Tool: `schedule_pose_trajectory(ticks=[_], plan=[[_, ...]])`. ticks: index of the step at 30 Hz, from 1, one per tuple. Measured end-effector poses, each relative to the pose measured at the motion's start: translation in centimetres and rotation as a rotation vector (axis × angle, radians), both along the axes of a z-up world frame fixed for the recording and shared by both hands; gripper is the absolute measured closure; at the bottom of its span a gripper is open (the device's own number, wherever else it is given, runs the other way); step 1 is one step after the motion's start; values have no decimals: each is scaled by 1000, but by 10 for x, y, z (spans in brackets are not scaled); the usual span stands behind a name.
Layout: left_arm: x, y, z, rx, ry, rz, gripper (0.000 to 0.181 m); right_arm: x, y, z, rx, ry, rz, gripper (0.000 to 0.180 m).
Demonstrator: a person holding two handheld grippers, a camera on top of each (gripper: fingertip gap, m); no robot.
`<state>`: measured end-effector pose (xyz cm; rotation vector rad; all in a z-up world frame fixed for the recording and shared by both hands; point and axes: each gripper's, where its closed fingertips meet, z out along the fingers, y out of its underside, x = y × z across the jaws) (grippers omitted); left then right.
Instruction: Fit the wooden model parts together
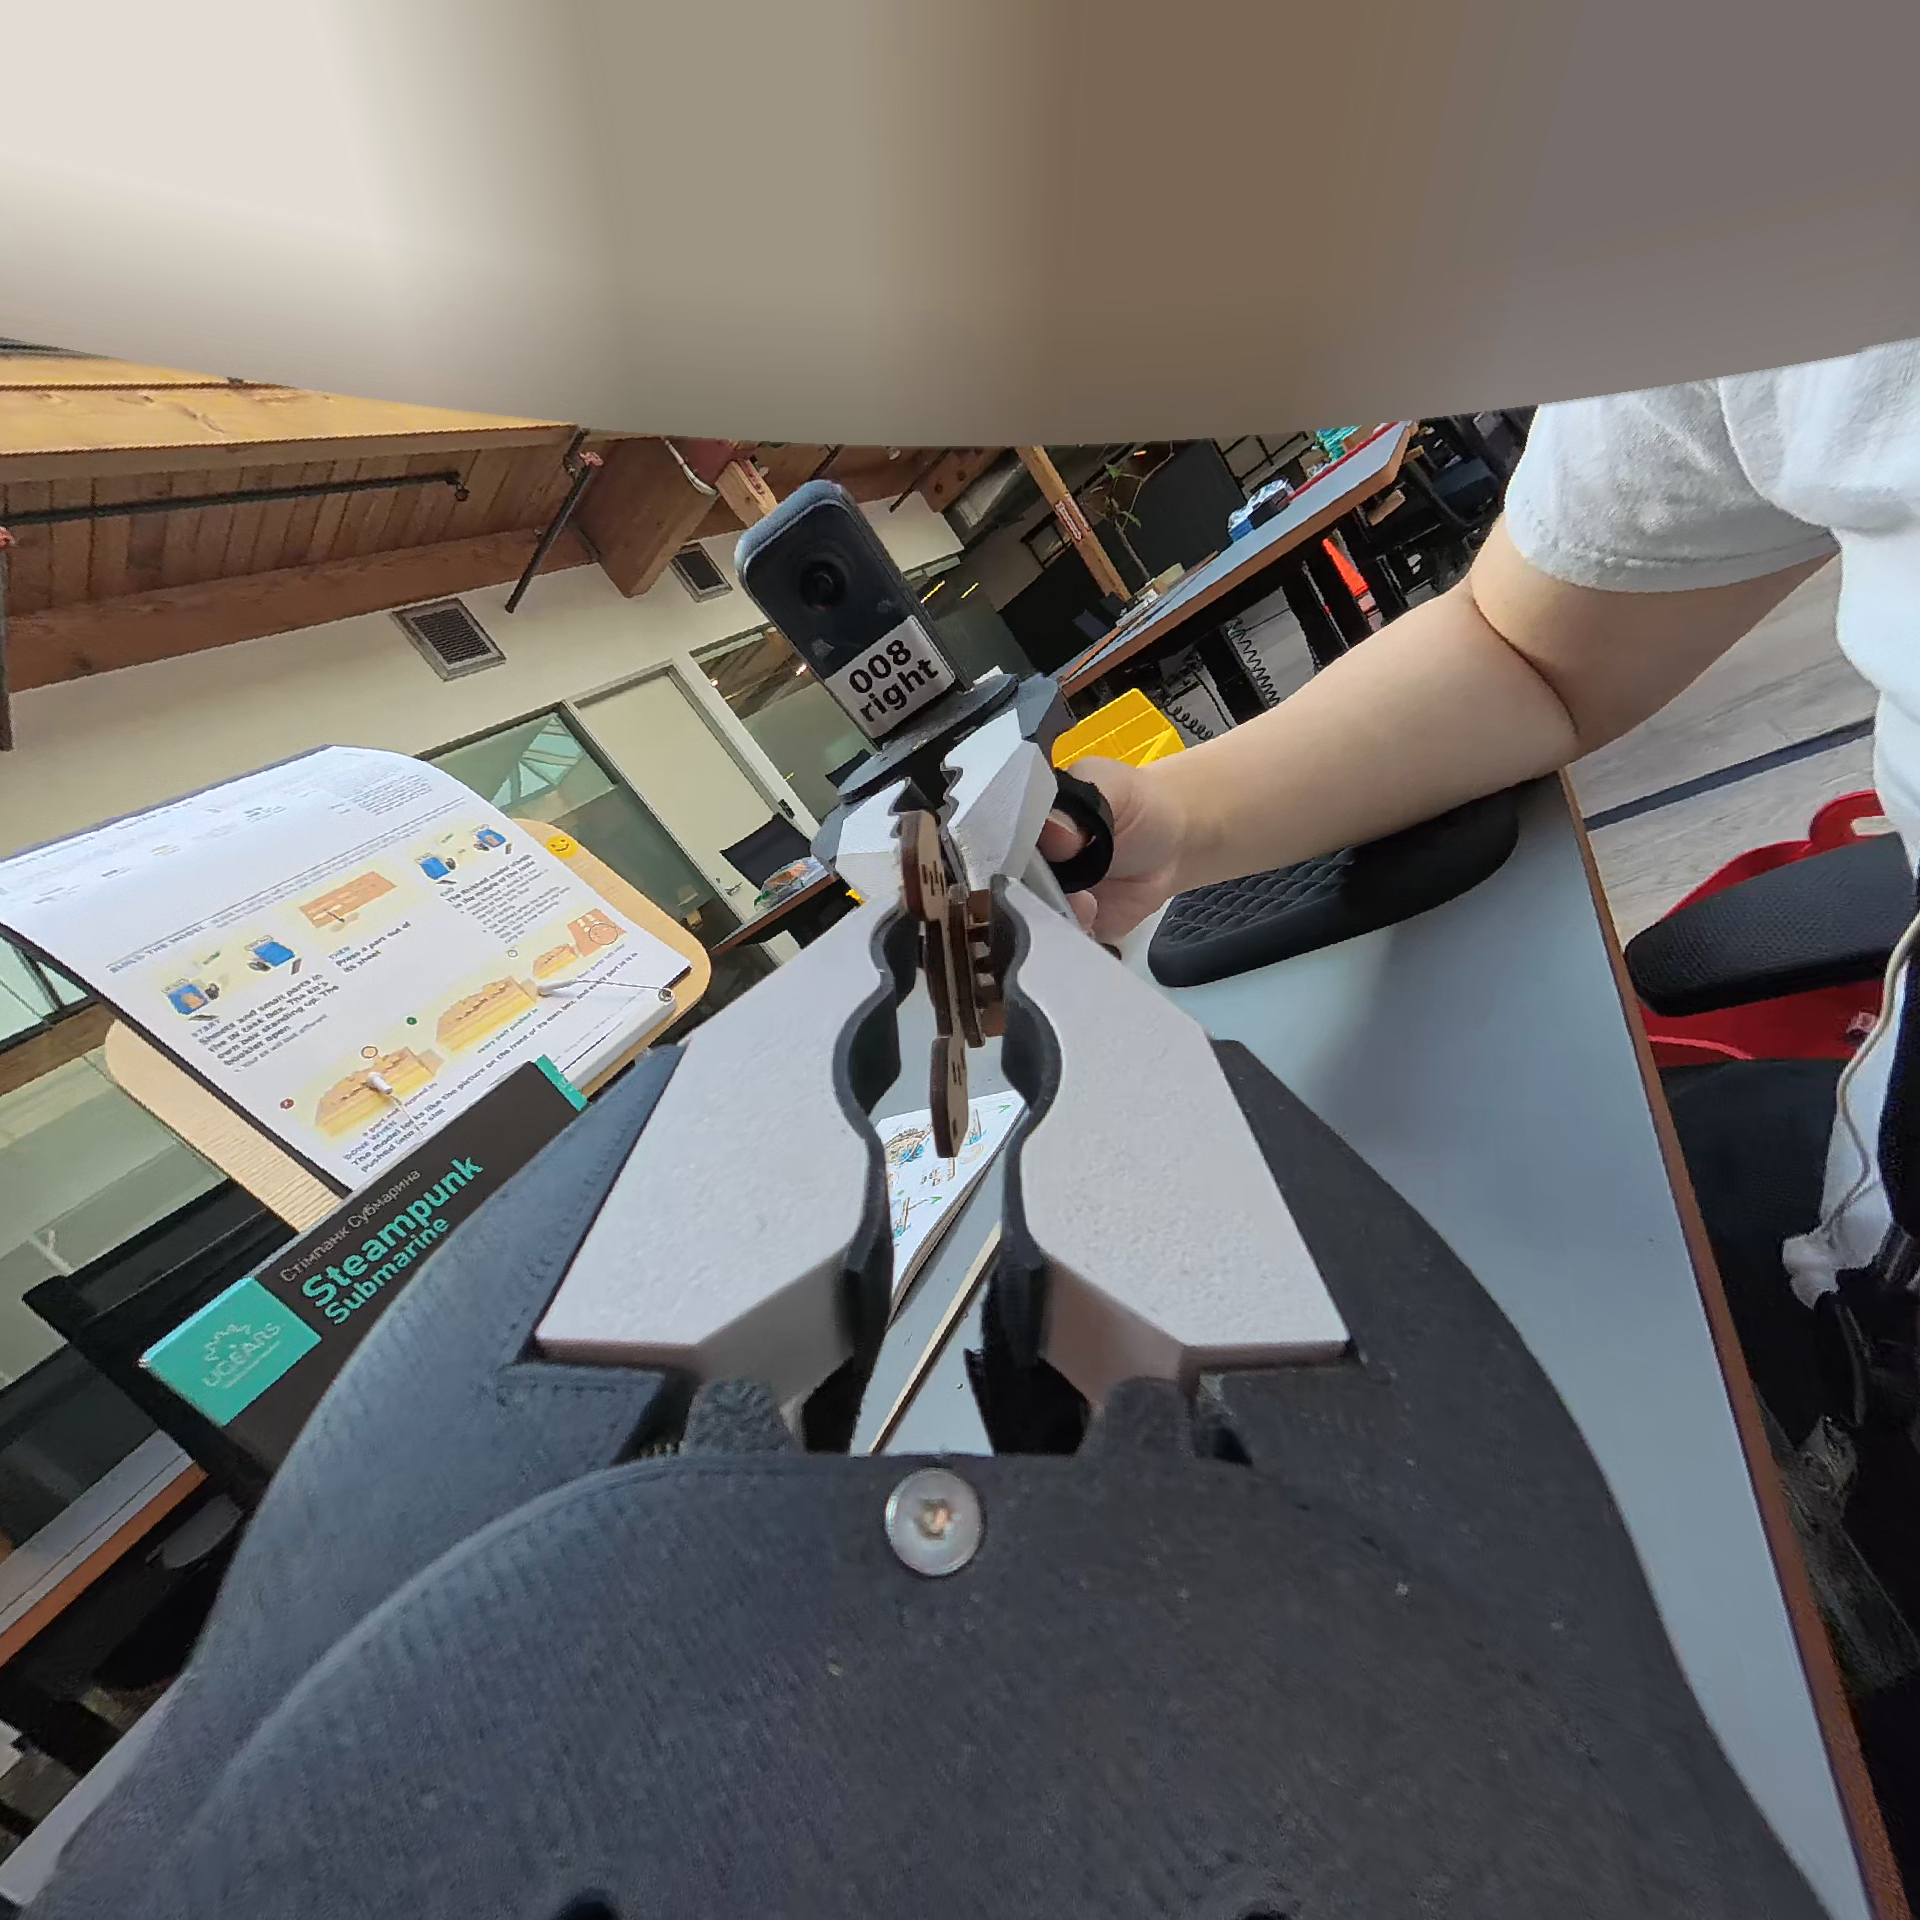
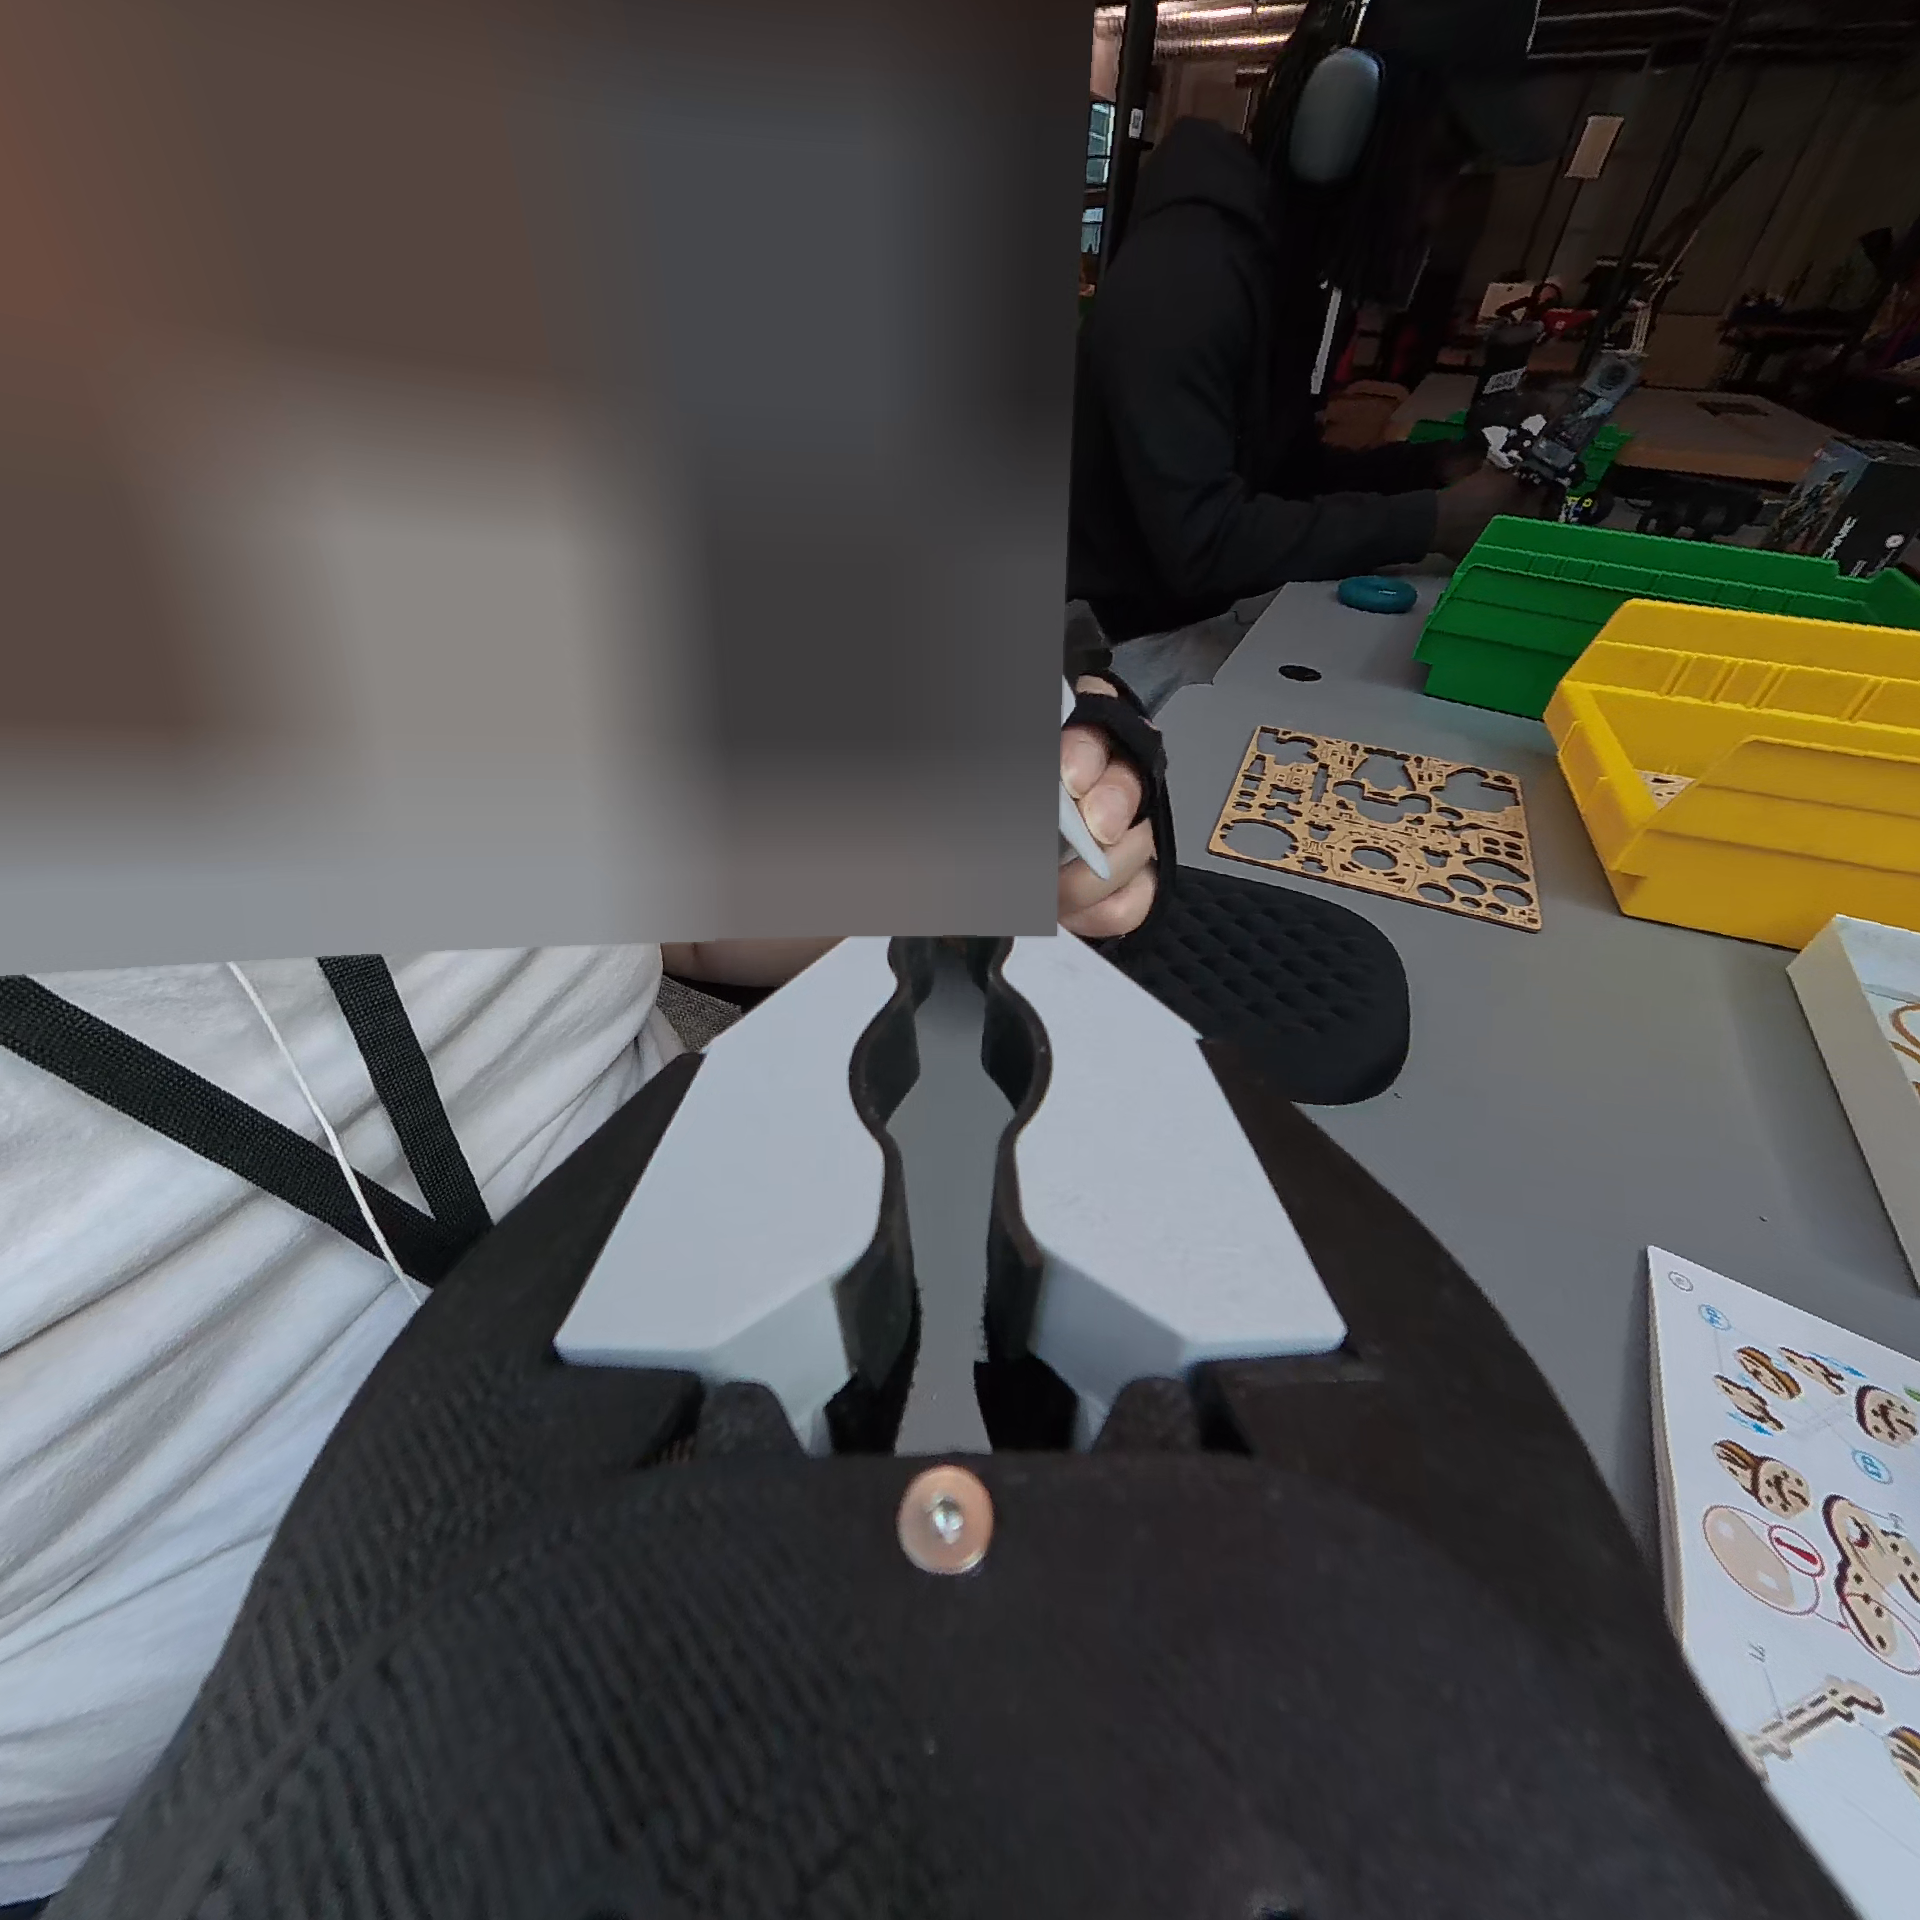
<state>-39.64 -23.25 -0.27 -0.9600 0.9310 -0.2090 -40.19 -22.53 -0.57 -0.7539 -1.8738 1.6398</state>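
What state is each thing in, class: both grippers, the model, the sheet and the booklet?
Left gripper: shut on the model.
Right gripper: shut on the model's far end.
Model: held off the table between both grippers, edge-on to the left wrist view.
Sheet: flat on the table, many parts already punched out.
Booklet: open, propped up, page curling over.

The tabletop (image 2: 1455, 1143) is plain grey, and on it lie a tan wooden sheet (image 2: 1374, 826) cut through with dark holes and a black pad (image 2: 1278, 997) with a quilted diamond pattern. Beyond the sheet stand a bright yellow bin (image 2: 1756, 790) and a green bin (image 2: 1621, 613). Each claw (image 1: 951, 925) has pale grey fingers (image 1: 748, 1132) with black lining on a ribbed black body, and the wooden part (image 1: 948, 997) is dark brown.
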Motion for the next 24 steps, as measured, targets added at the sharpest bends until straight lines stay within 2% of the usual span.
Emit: schedule_pose_trajectory(ticks=[8, 16, 20, 24], plan=[[-5, -4, 1, -13, -7, -23, 164, 3, 4, 7, -72, 0, 11, 176], [-9, 2, -3, 18, 45, 56, 169, 1, 4, 3, -85, -20, 12, 175], [-7, 2, -5, -1, 57, 45, 179, 1, 6, 2, -105, -23, 19, 176], [-11, 8, -6, -114, -5, 20, 179, -2, 12, 0, -162, -39, 14, 174]])
